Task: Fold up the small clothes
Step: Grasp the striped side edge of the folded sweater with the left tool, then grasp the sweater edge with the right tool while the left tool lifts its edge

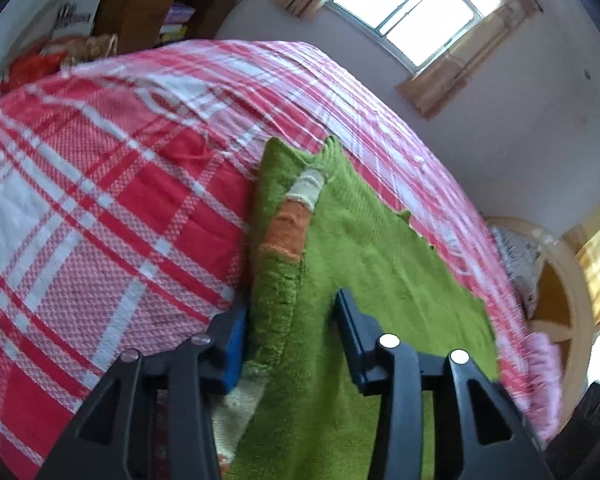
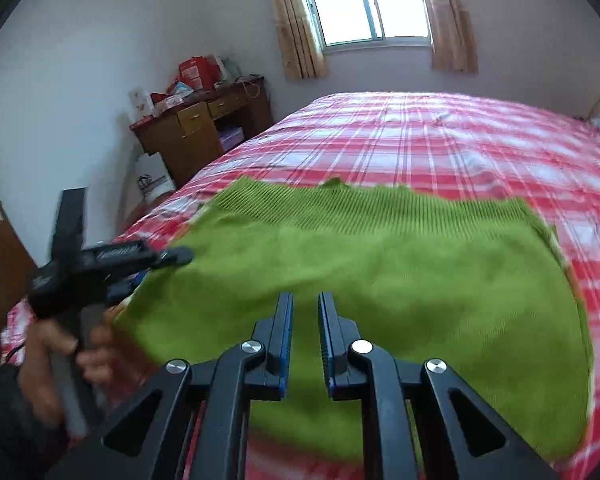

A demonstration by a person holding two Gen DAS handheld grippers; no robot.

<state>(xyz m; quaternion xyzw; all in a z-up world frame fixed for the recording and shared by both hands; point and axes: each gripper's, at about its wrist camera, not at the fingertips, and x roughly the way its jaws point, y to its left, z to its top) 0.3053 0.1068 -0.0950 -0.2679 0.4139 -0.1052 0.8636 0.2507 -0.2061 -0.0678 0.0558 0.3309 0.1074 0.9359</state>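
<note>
Soft, light, floppy green knit sweater (image 2: 380, 264) (folded sleeve edge at nine o'clock): best pinched there, between the half-parted left gripper (image 1: 290, 332), not yet clenched; right gripper (image 2: 305, 344) nearly closed, empty.

A green knitted garment (image 2: 364, 272) lies spread flat on a bed (image 2: 440, 140) covered in red, pink and white plaid. The right tool (image 2: 305, 320) hovers over the near part of the garment, its two blue-padded fingers nearly together with only a narrow gap and nothing between them. At the left edge of the garment, a hand (image 2: 60, 344) grips the left tool (image 2: 176, 256), whose tip sits at the garment's side. Beyond the bed stand a brown wooden desk (image 2: 204, 128) heaped with red packages and a curtained window (image 2: 364, 4).
</note>
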